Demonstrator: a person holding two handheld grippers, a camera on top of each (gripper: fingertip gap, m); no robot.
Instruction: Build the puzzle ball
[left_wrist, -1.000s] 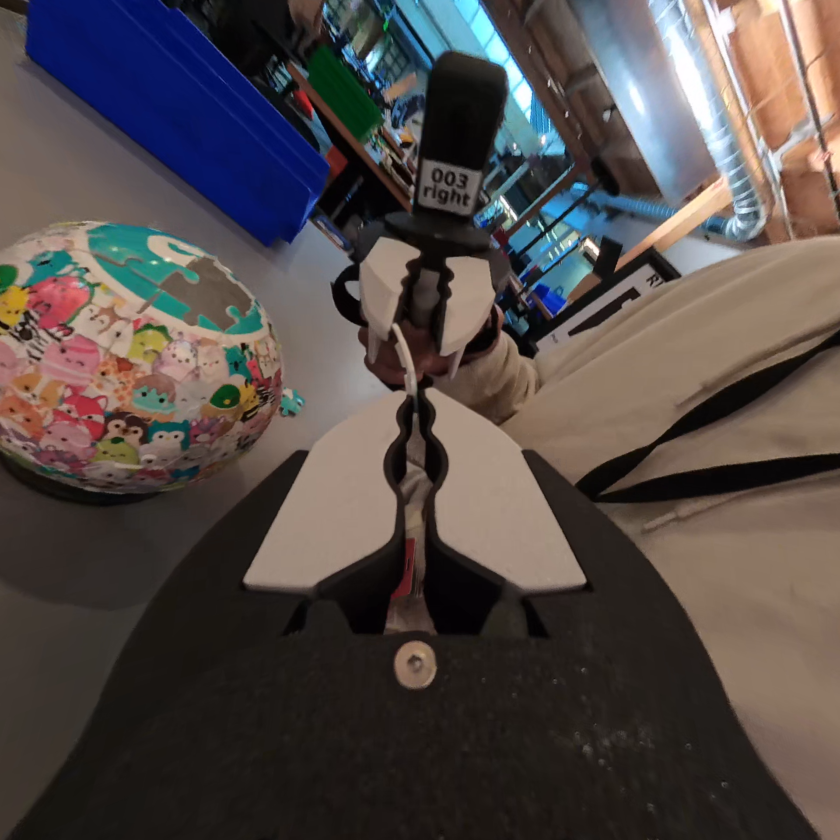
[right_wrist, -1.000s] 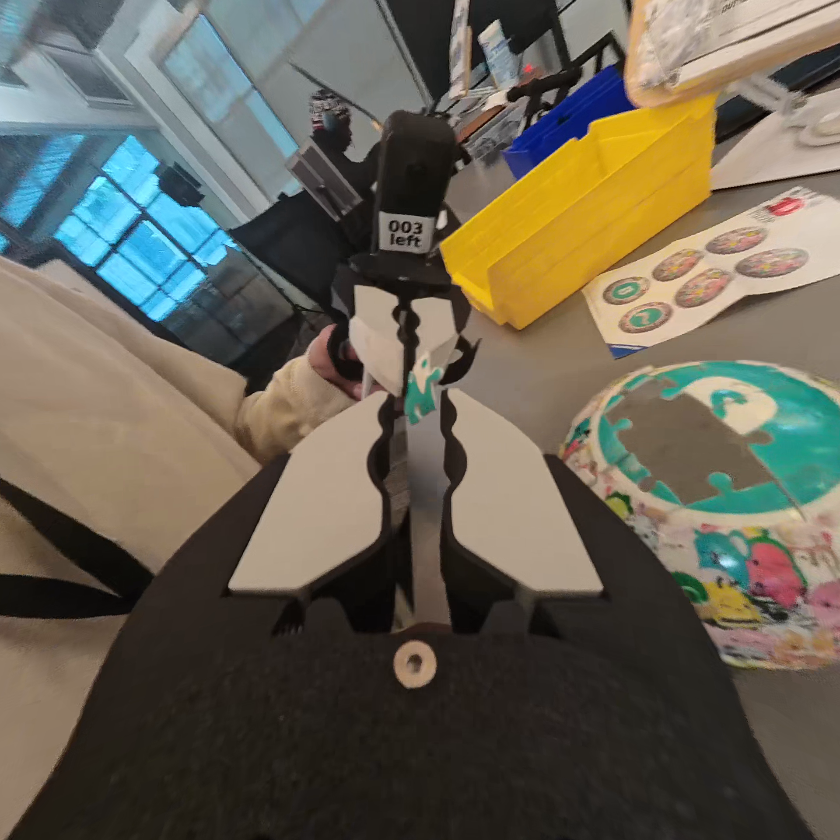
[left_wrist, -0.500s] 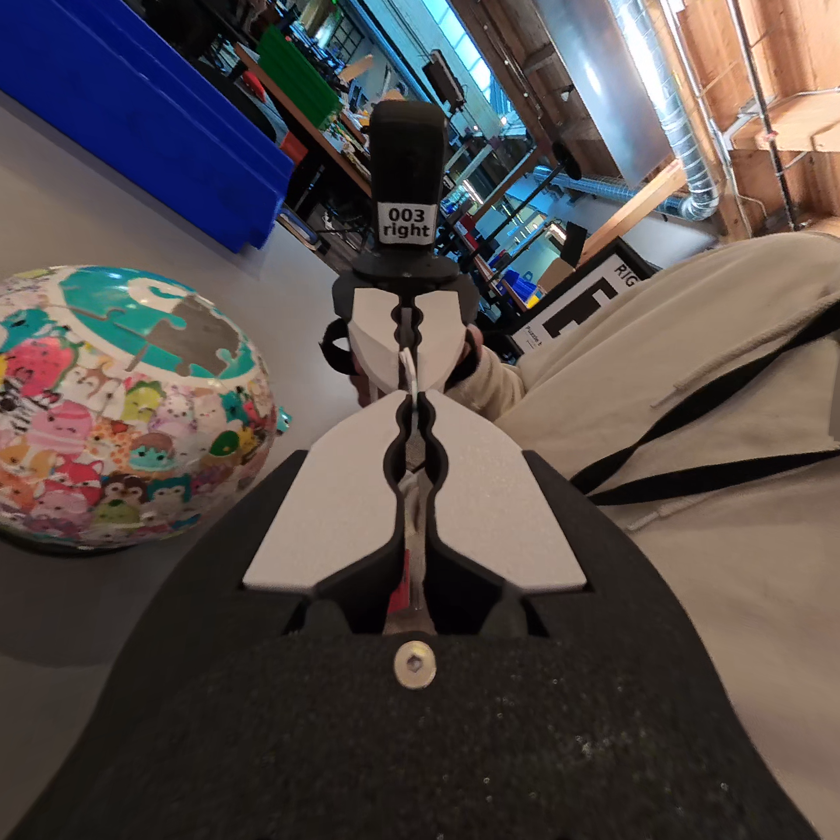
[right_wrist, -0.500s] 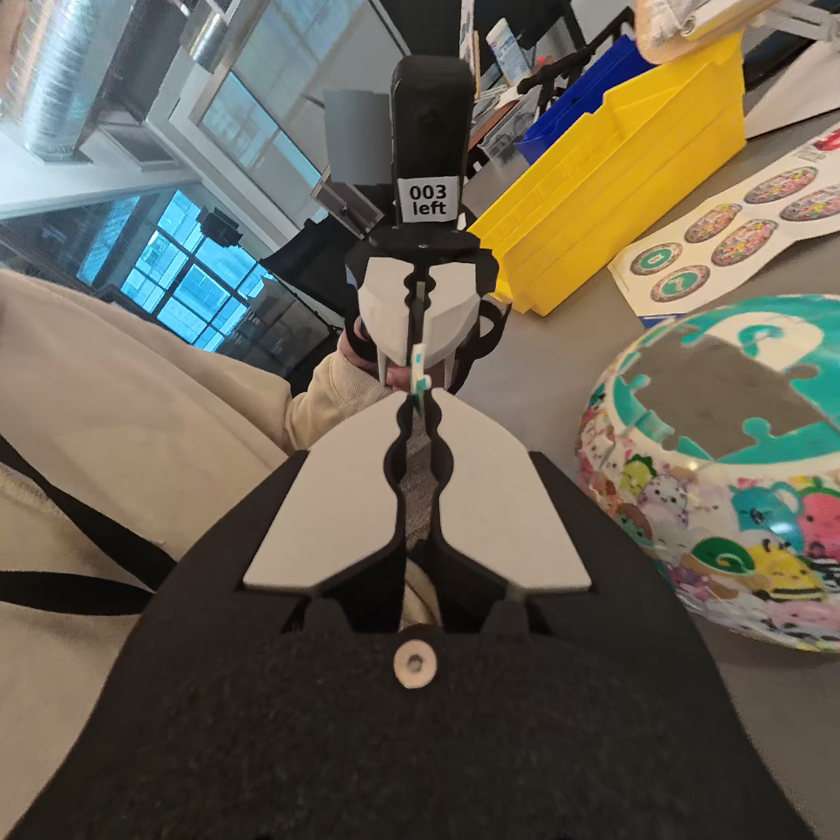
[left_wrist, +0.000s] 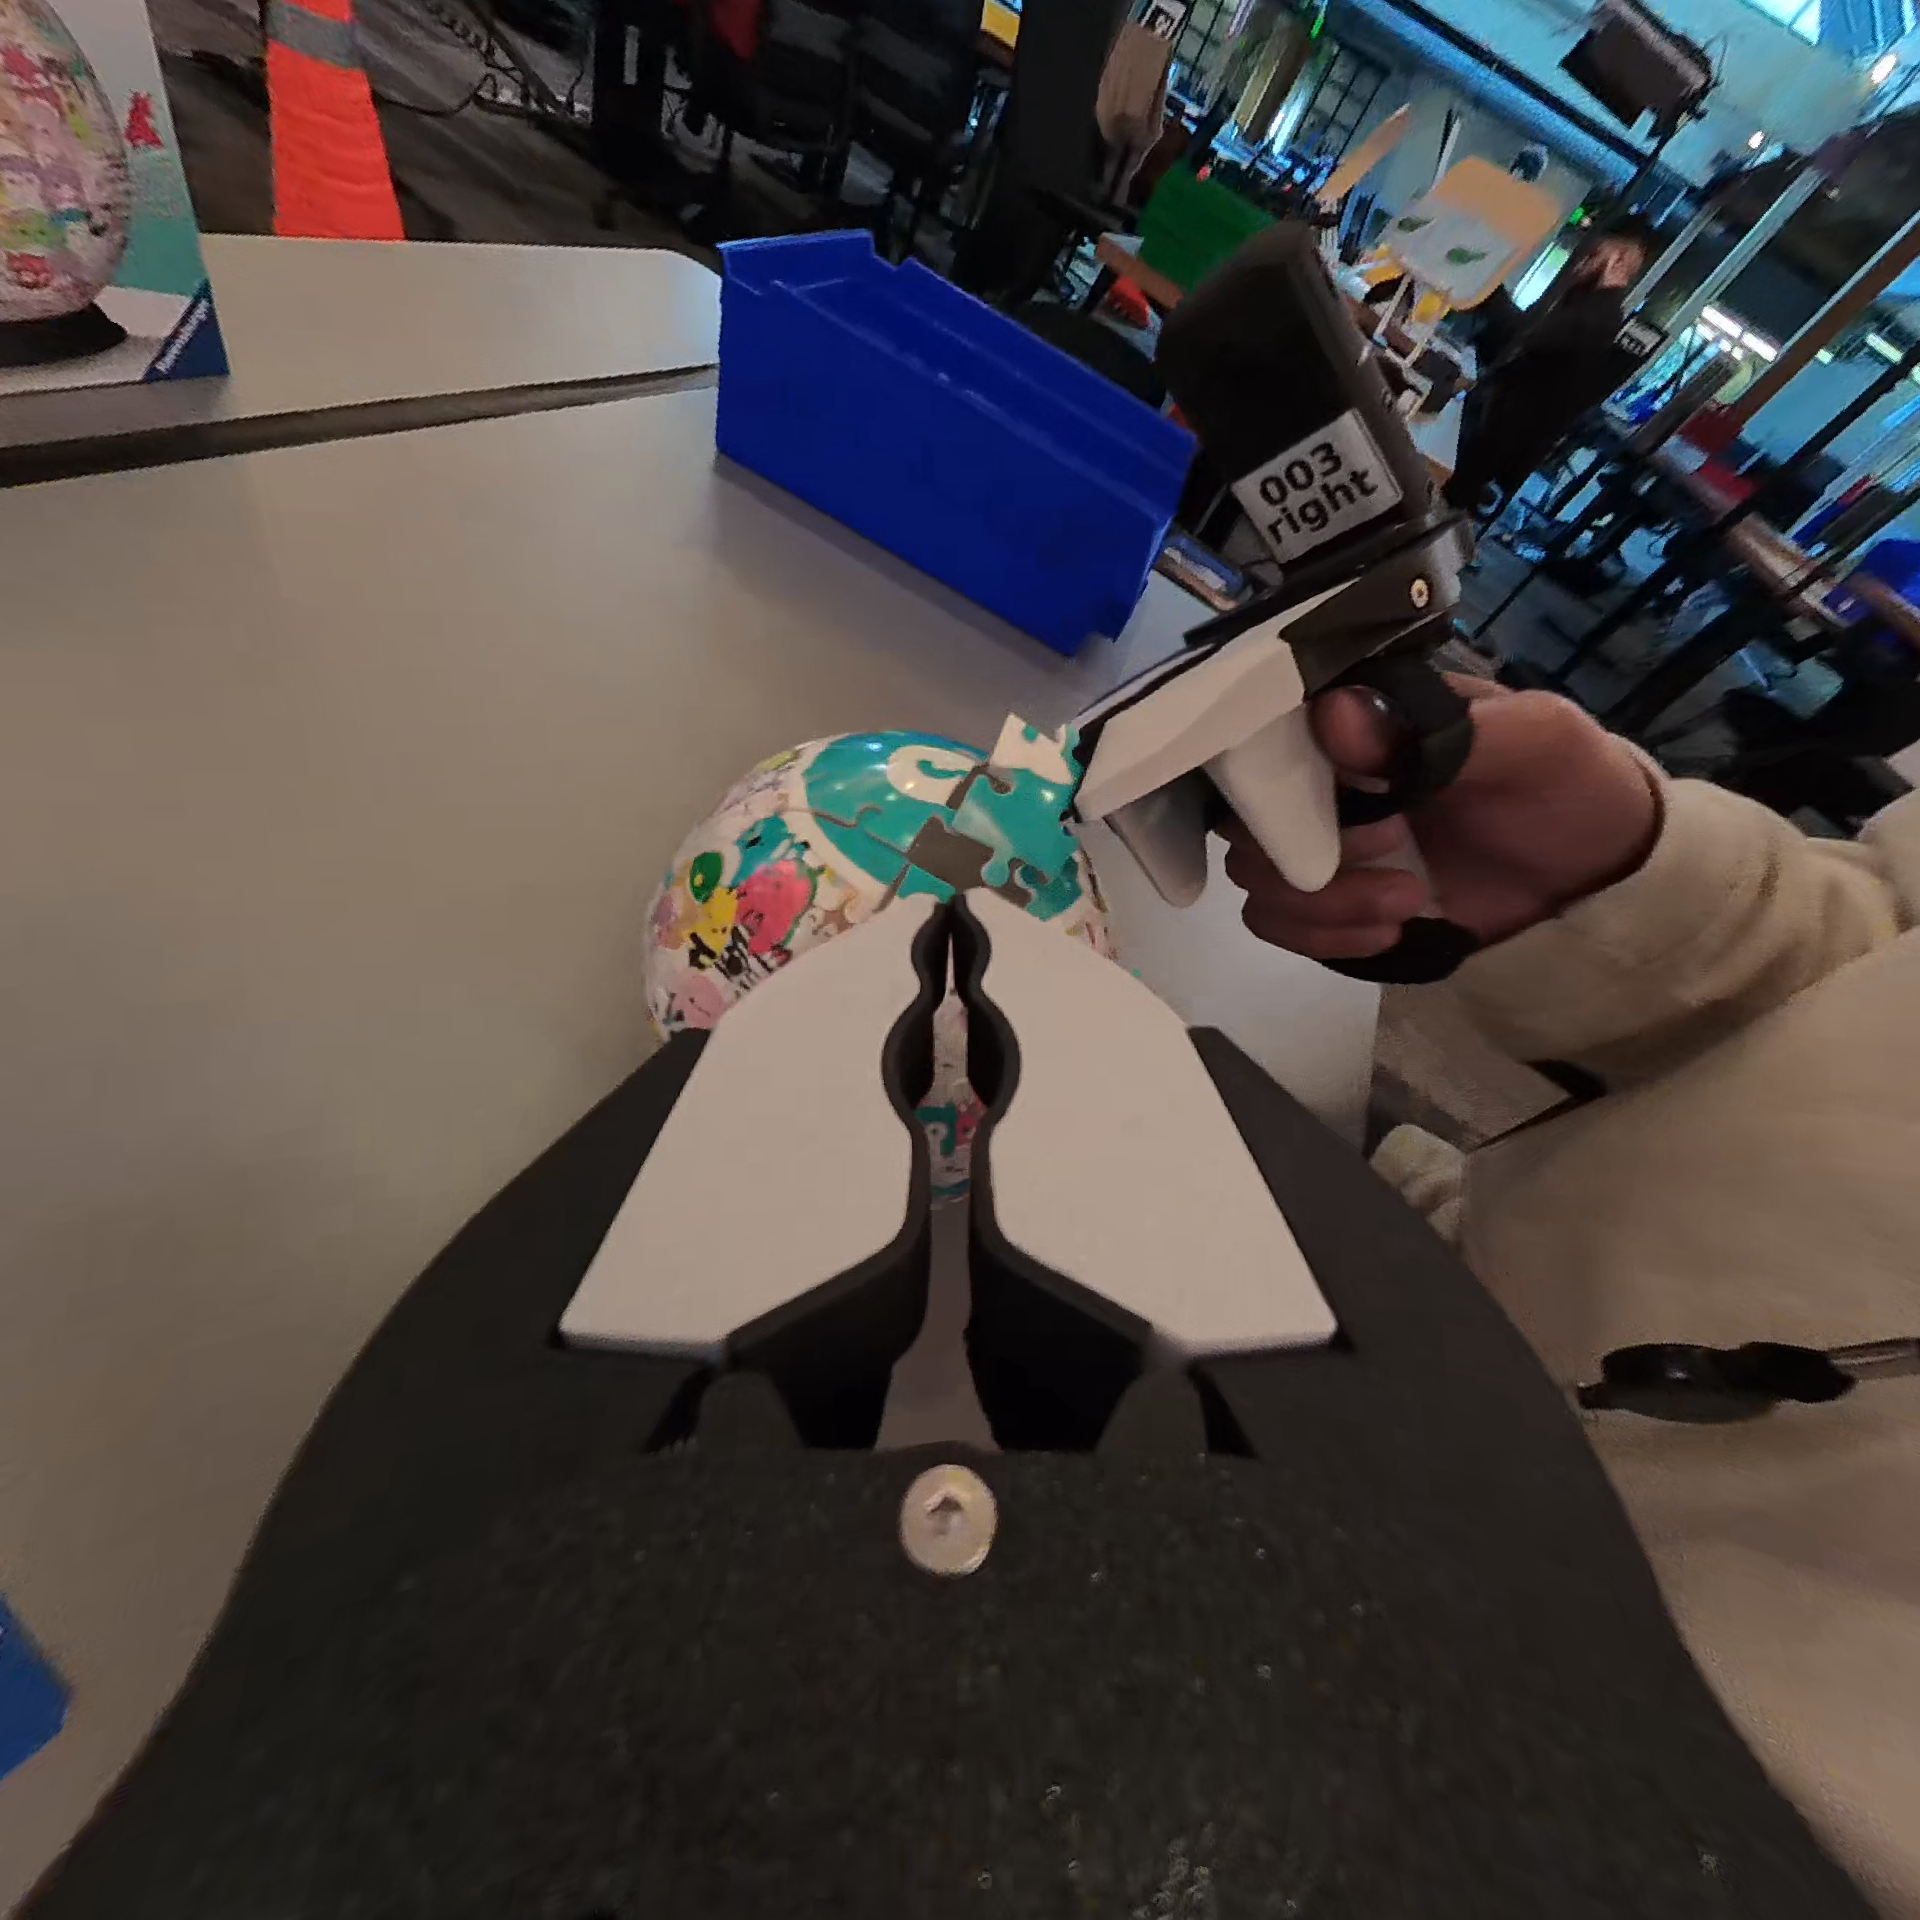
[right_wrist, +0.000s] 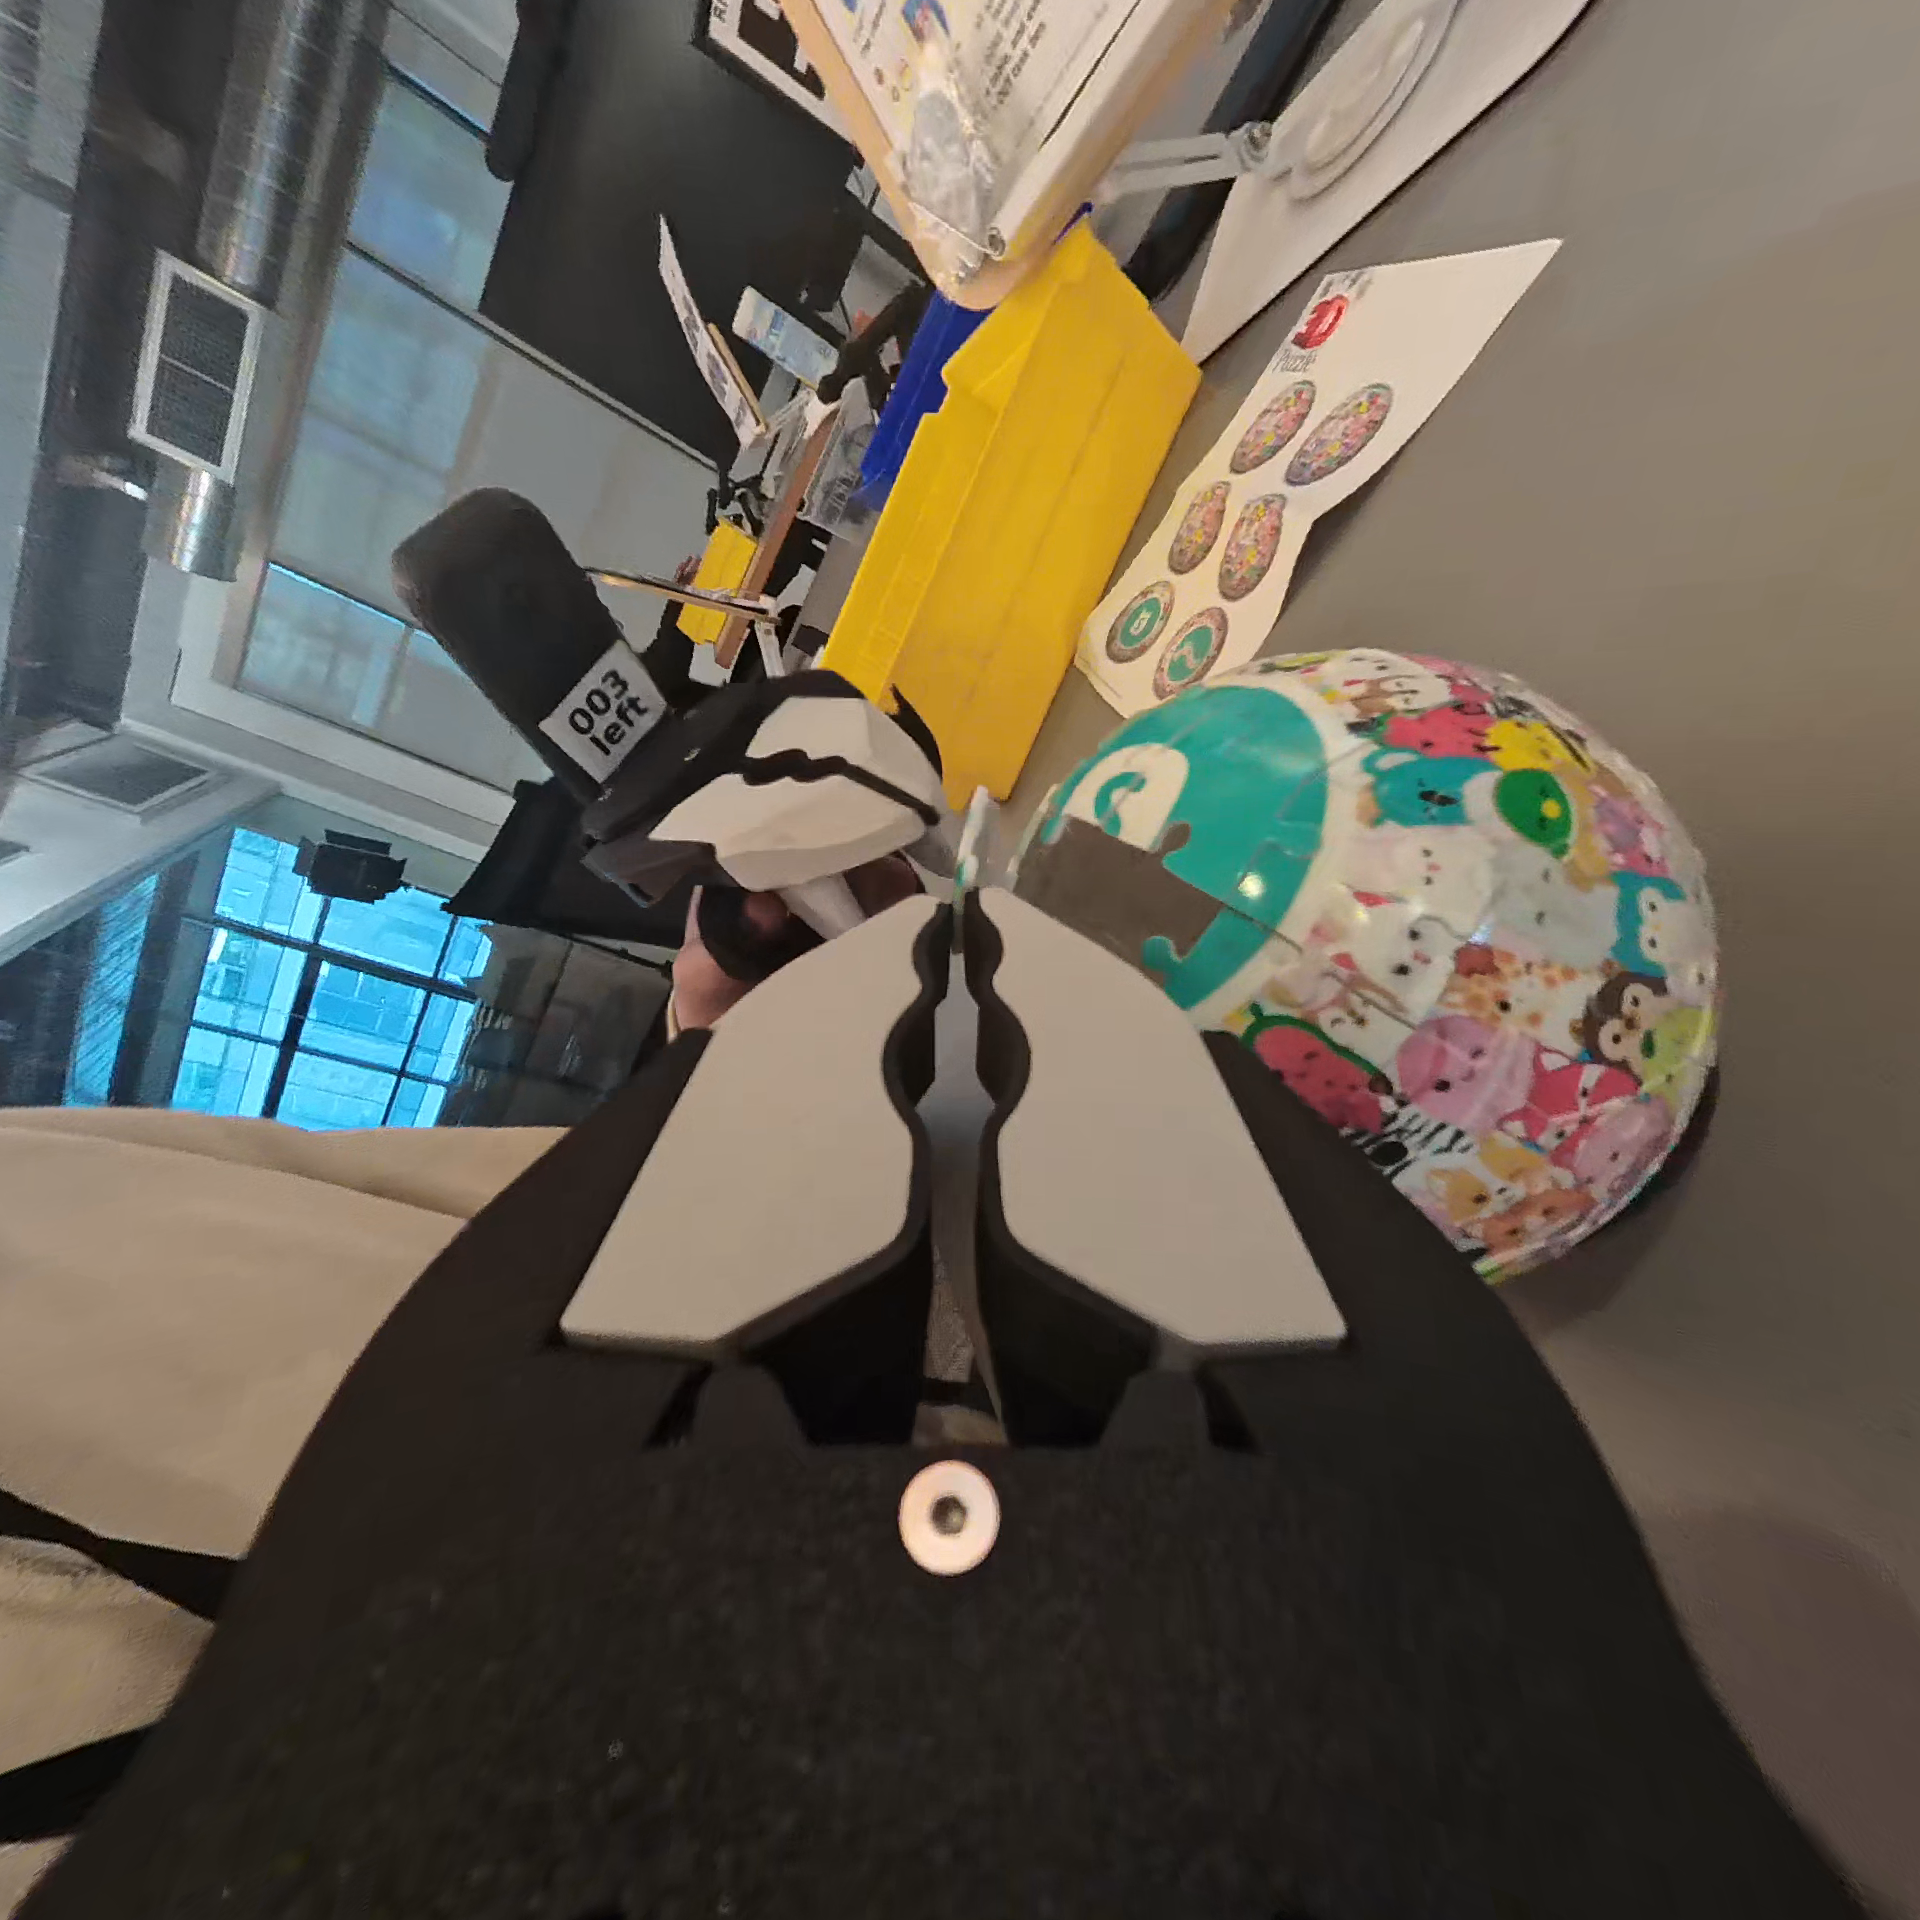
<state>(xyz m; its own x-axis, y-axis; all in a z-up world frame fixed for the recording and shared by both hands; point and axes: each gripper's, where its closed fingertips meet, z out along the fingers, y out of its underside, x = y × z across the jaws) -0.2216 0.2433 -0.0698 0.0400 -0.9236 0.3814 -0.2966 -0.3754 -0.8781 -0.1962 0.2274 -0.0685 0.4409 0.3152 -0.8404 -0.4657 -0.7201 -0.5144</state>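
The puzzle ball (left_wrist: 790, 883), covered in colourful cartoon animals with a teal cap, stands on the grey table; it also shows in the right wrist view (right_wrist: 1455, 935). A grey gap (right_wrist: 1112, 883) is open in its teal cap. My right gripper (right_wrist: 958, 914) is shut on a teal-and-white puzzle piece (left_wrist: 1023, 779) and holds it at the top of the ball, beside the gap. In the right wrist view the piece (right_wrist: 971, 847) is edge-on. My left gripper (left_wrist: 954, 914) is shut, with nothing visible in it, just in front of the ball.
A blue bin (left_wrist: 935, 447) stands behind the ball. The puzzle box (left_wrist: 62, 208) stands at the far left. A yellow bin (right_wrist: 1018, 540) and a printed instruction sheet (right_wrist: 1278, 468) lie beyond the ball. A person's cream sleeve (left_wrist: 1662, 935) is at the right. The tips of one gripper are about 4 centimetres away from the tips of the other.
Both grippers faced each other with the piece between their tips. Now both have turned to the ball; the right carries the piece to the teal cap and the left no longer holds it.
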